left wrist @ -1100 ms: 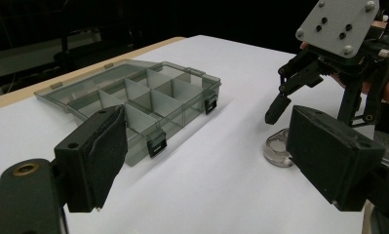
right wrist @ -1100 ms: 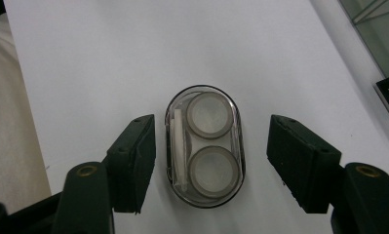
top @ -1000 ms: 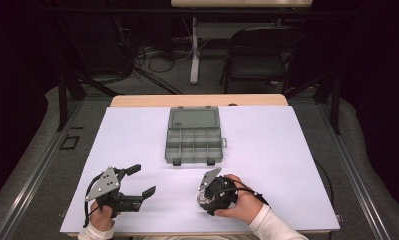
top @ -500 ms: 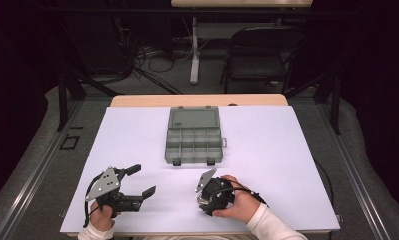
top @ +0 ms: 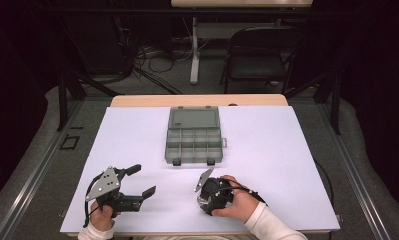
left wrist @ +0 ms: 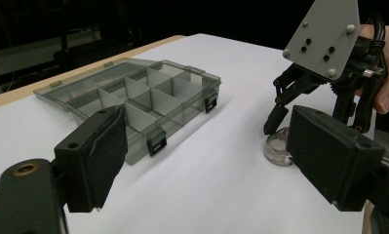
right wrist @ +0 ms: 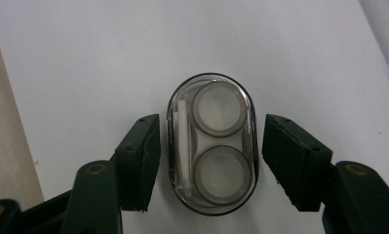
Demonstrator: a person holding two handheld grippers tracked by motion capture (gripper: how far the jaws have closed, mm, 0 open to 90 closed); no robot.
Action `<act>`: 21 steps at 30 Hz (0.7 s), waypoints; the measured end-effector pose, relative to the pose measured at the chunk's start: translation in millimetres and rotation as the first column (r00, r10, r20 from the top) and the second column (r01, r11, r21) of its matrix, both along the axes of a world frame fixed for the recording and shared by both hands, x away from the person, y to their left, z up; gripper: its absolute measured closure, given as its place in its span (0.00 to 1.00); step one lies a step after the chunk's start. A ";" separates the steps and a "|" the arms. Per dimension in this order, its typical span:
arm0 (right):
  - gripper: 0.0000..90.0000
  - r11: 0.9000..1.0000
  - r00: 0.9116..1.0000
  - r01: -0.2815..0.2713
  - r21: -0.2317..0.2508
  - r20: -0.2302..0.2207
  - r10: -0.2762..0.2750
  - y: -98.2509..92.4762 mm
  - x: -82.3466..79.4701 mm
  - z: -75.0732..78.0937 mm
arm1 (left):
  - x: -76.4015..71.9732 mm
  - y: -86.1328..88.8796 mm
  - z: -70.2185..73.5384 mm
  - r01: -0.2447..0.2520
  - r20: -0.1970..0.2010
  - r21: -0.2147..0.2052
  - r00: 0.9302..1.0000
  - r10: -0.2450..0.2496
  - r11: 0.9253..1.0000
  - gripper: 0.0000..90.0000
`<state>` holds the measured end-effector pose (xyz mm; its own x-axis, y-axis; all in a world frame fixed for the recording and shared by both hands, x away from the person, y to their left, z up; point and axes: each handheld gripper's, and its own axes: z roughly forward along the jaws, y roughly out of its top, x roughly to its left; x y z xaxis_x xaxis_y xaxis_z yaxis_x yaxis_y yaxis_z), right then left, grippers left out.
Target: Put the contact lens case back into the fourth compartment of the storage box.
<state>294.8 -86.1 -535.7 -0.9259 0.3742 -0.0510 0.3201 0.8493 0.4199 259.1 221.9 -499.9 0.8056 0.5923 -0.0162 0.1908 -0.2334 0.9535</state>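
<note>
Right gripper view: right hand-held gripper (right wrist: 211, 165) spread, straddling clear oval case (right wrist: 211, 144), not touching; left hand-held gripper (top: 139, 181) spread

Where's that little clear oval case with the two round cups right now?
The clear oval case lies on the white table between the open jaws of the right gripper, at the near edge, right of the left gripper and nearer than the compartment box.
</note>
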 end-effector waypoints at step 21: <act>0.47 1.000 1.000 0.009 -0.010 -0.019 -0.009 -2.0 2.1 -0.9 | 0.2 -0.2 -0.2 -0.001 -0.001 -0.003 1.000 0.001 1.000 0.18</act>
